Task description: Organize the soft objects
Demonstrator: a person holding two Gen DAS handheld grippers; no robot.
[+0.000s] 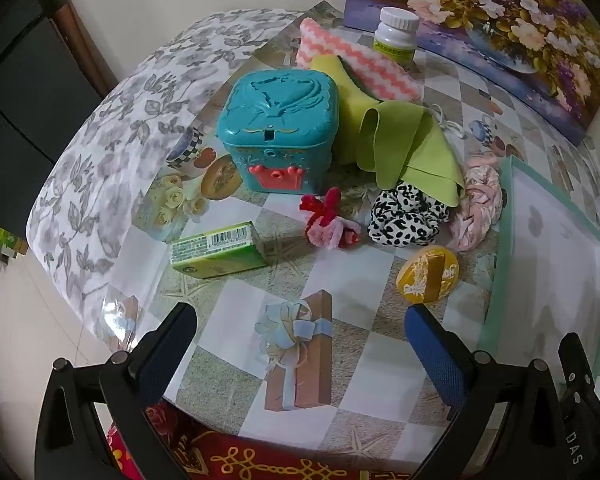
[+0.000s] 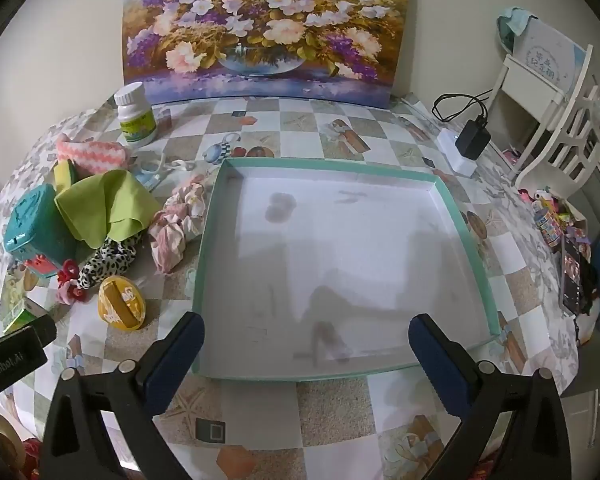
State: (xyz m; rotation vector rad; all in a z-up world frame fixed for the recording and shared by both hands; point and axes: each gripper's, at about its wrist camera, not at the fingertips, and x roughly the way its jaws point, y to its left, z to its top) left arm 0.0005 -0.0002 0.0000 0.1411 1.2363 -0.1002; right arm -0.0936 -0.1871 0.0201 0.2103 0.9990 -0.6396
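Though seemingly empty — tray point(image 2: 452, 196), grippers agape

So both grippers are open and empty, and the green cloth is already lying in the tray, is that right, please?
Not quite: the tray holds nothing yet. The green cloth lies on the table to the tray's left, draped over the leopard scrunchie, as the right wrist view shows. The rest stands: the left gripper and right gripper are open and empty.

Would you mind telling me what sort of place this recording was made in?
Probably a home, at a table under a printed plastic cover. A flower painting leans against the wall, with a white wooden shelf and household clutter nearby.
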